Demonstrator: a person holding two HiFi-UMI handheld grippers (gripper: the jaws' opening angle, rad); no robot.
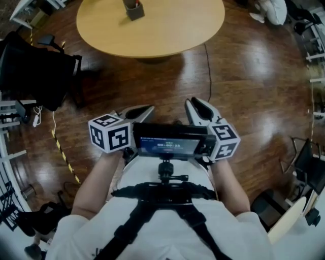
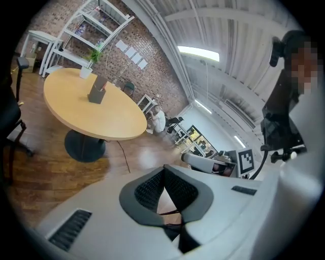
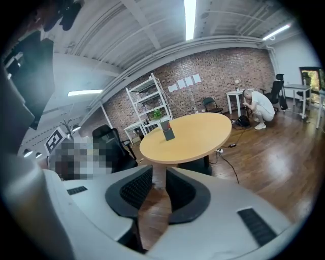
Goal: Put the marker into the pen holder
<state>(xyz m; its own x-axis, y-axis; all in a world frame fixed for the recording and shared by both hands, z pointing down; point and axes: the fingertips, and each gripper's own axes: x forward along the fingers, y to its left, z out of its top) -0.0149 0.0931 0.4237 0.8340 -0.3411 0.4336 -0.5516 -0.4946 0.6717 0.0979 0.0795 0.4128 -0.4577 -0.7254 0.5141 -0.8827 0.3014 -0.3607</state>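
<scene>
The grey pen holder (image 1: pixel 134 9) stands on the round wooden table (image 1: pixel 167 30), far ahead of both grippers. It also shows in the left gripper view as the pen holder (image 2: pixel 97 91) and in the right gripper view as the pen holder (image 3: pixel 167 132), with something reddish sticking out of its top. No loose marker is visible. My left gripper (image 1: pixel 148 107) is held close to the person's body over the floor; its jaws (image 2: pixel 163 168) meet at the tips with nothing in them. My right gripper (image 1: pixel 193 103) is beside it, and a clear gap stands between its jaws (image 3: pixel 158 171), which hold nothing.
A black chair (image 1: pixel 35 71) stands left of the table. A cable (image 1: pixel 208 66) runs across the wooden floor from under the table. A person in white (image 3: pixel 256 106) crouches beyond the table, near white shelves (image 3: pixel 147 99). A small potted plant (image 2: pixel 89 68) sits on the table.
</scene>
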